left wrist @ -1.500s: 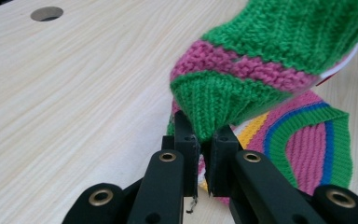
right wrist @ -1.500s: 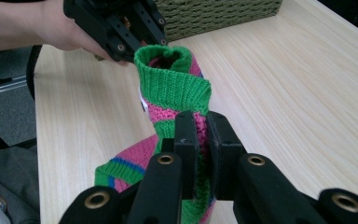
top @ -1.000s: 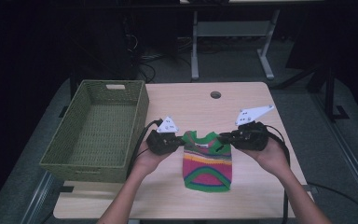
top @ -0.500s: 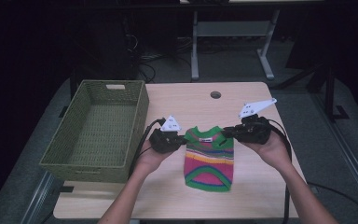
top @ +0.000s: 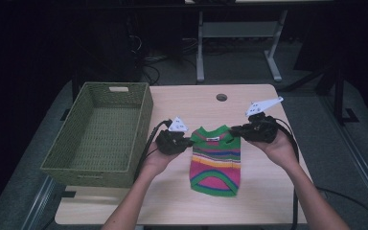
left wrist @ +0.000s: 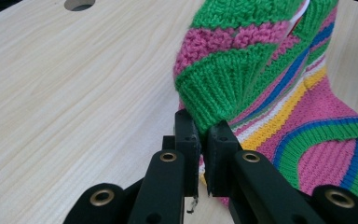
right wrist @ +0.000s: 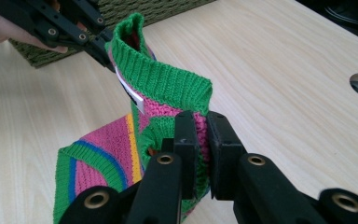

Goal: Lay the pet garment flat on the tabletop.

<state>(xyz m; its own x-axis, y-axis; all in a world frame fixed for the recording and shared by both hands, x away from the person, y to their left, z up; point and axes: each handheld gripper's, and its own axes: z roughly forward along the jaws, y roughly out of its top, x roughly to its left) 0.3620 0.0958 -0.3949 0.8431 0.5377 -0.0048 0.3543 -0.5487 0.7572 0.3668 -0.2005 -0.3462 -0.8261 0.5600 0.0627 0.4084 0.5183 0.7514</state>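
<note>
A small striped knitted sweater [top: 215, 160] in green, pink, yellow and blue is pinched at its two shoulders between the two hand-held grippers, its top edge lifted off the wooden table [top: 196, 103] while its hem end trails down toward the person and lies on the tabletop. The left gripper [top: 188, 142] has its jaws closed almost together on the green ribbed cuff of one short sleeve [left wrist: 219, 88]; in the left gripper view the knit bunches up just beyond the jaw tips and the rest of the garment spreads away to their right. The right gripper [top: 235, 130] is likewise clamped tight on knit at the other shoulder, and in the right gripper view the green ribbed collar [right wrist: 161, 77] stands upright directly ahead of its jaws, with a white label [right wrist: 129, 91] showing inside the neck. Beyond the collar the left gripper comes in from the far side. A woven green basket [top: 100, 132] sits just outboard of the left gripper, apart from the sweater.
</note>
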